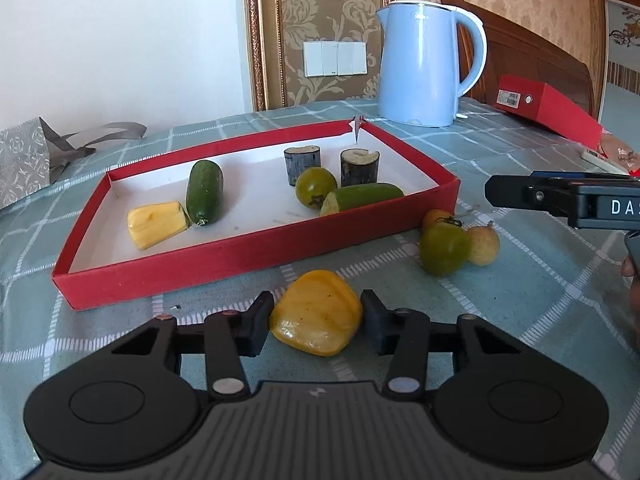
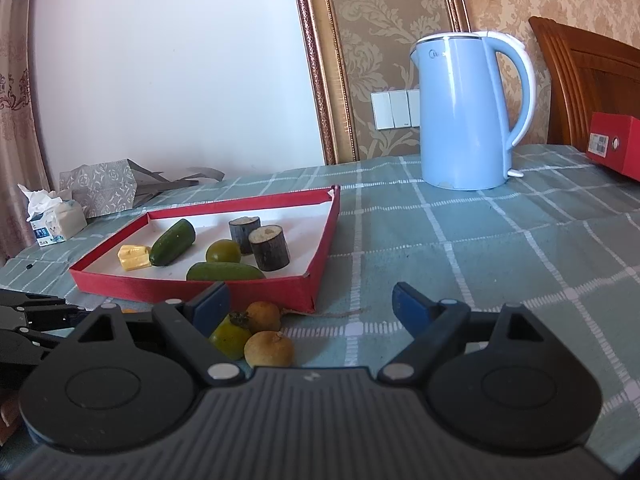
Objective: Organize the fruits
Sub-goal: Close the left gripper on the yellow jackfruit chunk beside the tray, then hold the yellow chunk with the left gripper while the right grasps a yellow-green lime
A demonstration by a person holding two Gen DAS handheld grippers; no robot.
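Note:
My left gripper (image 1: 318, 314) is shut on a yellow fruit piece (image 1: 316, 300) that lies on the checked cloth just in front of the red tray (image 1: 256, 248). Inside the tray lie another yellow piece (image 1: 158, 224), a cucumber (image 1: 205, 192), a cut cucumber (image 1: 366, 196), a green tomato (image 1: 315, 186) and two dark cylinders (image 1: 302, 164). Right of the tray's near corner sit a green tomato (image 2: 230, 338) and two small tan round fruits (image 2: 268, 348). My right gripper (image 2: 308, 296) stands open just above them, with nothing between its pads.
A blue kettle (image 1: 420, 64) stands behind the tray. A red box (image 1: 548, 108) lies at the far right, before a wooden chair back. A grey paper bag (image 1: 24, 160) and a tissue pack (image 2: 56, 216) sit at the far left.

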